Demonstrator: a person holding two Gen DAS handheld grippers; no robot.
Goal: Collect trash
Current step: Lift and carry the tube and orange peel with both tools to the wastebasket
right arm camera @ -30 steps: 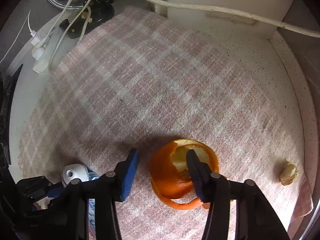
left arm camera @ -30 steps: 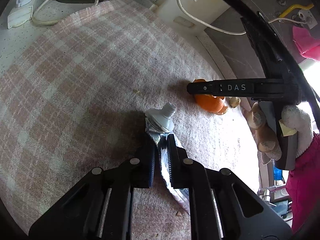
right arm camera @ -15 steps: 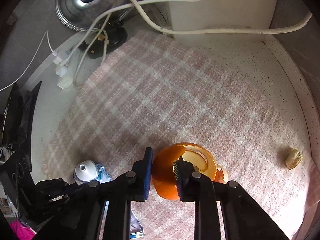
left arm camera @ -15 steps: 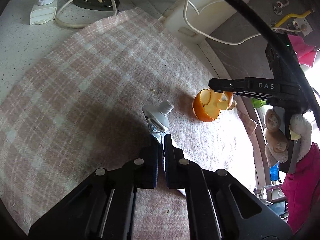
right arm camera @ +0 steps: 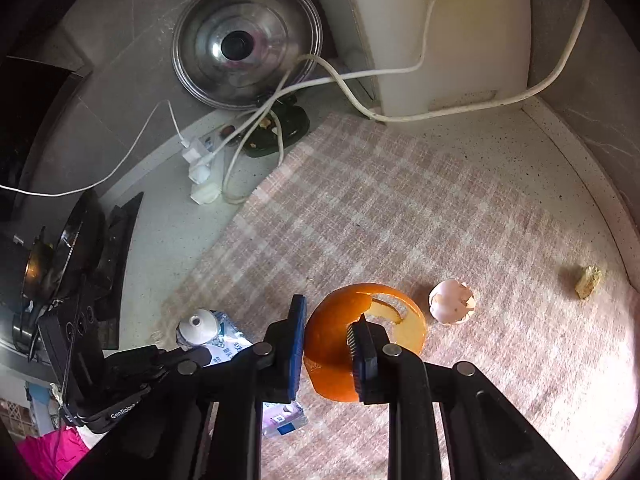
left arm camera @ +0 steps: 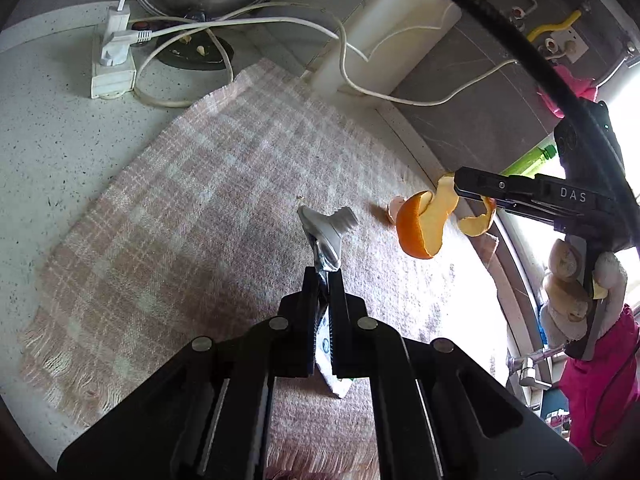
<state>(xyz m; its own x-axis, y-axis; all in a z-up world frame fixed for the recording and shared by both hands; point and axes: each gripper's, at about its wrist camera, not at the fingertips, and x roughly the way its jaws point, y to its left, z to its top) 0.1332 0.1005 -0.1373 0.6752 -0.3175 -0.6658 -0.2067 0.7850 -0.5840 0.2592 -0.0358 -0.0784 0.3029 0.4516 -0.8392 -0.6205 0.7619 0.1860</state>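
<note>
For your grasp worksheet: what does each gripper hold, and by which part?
The left gripper pinches the tube across its flattened body, below the neck. The right gripper grips the orange peel by its wall, one finger outside, one inside.

Your left gripper clamps squeezed tube, lifted above plaid cloth. Your right gripper pinches orange peel, also raised.

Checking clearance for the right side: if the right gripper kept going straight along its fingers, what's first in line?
The right gripper is shut on the orange peel. Straight ahead lies bare checked cloth; the eggshell sits right of that line. Depth is unclear.
</note>
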